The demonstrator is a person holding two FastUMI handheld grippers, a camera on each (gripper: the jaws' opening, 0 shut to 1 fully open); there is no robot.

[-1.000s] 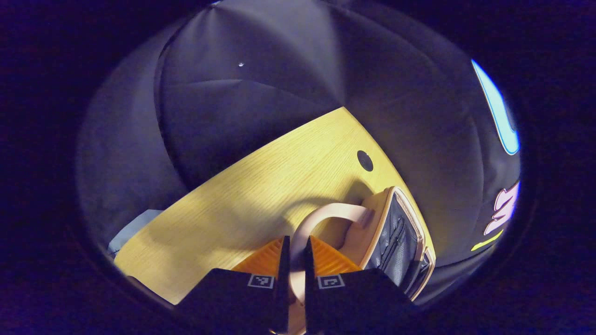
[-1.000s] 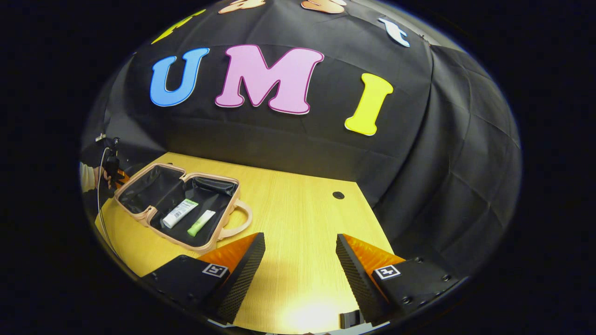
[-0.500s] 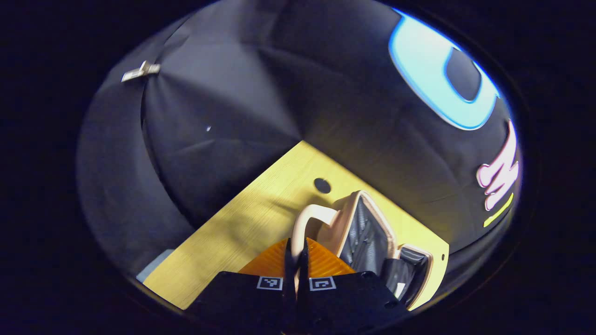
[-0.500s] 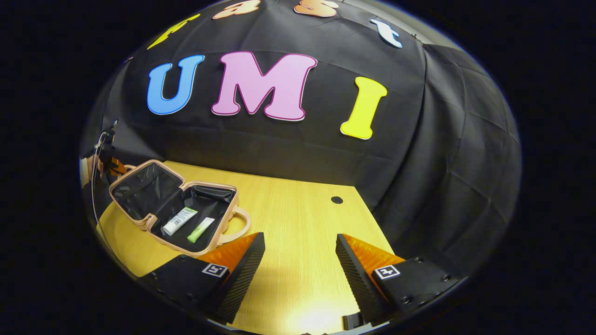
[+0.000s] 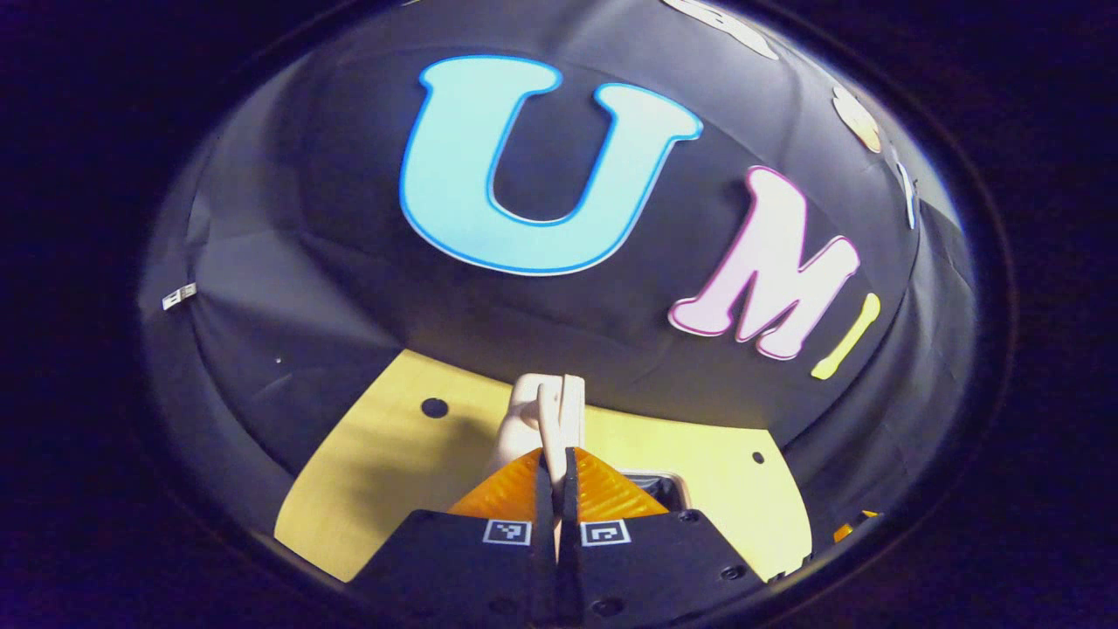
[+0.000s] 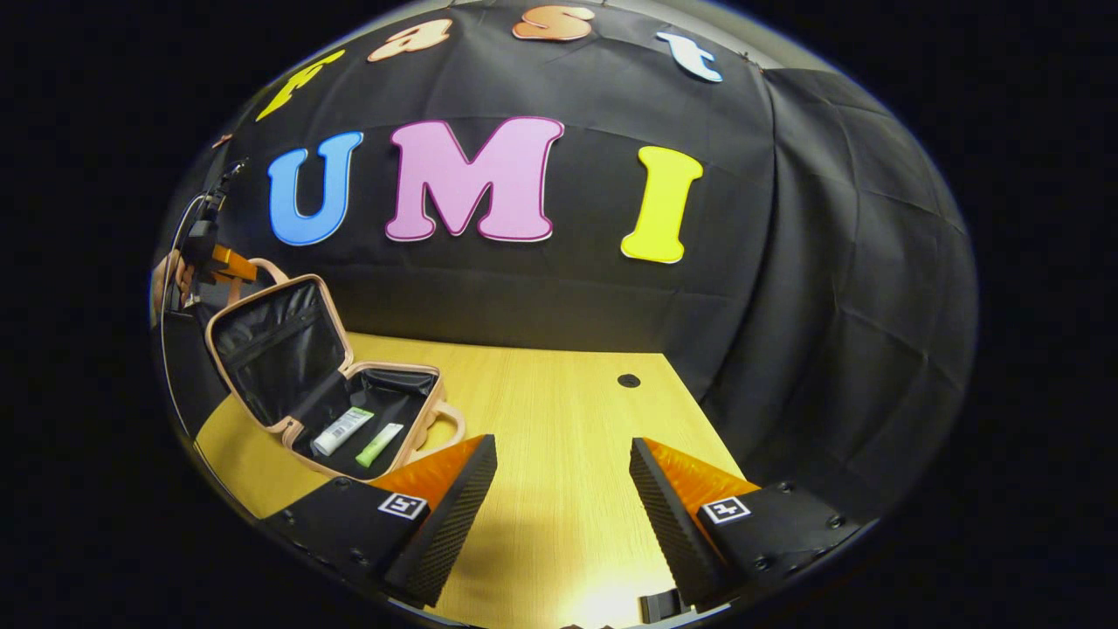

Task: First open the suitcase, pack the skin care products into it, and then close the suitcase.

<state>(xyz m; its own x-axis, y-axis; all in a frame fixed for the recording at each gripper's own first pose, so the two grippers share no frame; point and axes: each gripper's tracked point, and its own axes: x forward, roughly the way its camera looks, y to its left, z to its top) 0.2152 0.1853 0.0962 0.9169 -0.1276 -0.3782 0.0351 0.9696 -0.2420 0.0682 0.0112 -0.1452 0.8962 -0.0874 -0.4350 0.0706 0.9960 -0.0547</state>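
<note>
On the far left of the wooden table [image 6: 559, 411], the left gripper [image 5: 556, 472] is clamped on the lid handle [image 5: 548, 411] of the small pink black-lined suitcase [image 6: 279, 349], raised upright over two packed tubes [image 6: 358, 437]; closing likely means lowering it, the right gripper [image 6: 559, 489] idle, fingers apart.

Suitcase lid [image 6: 278, 349] now raised, near upright.
</note>
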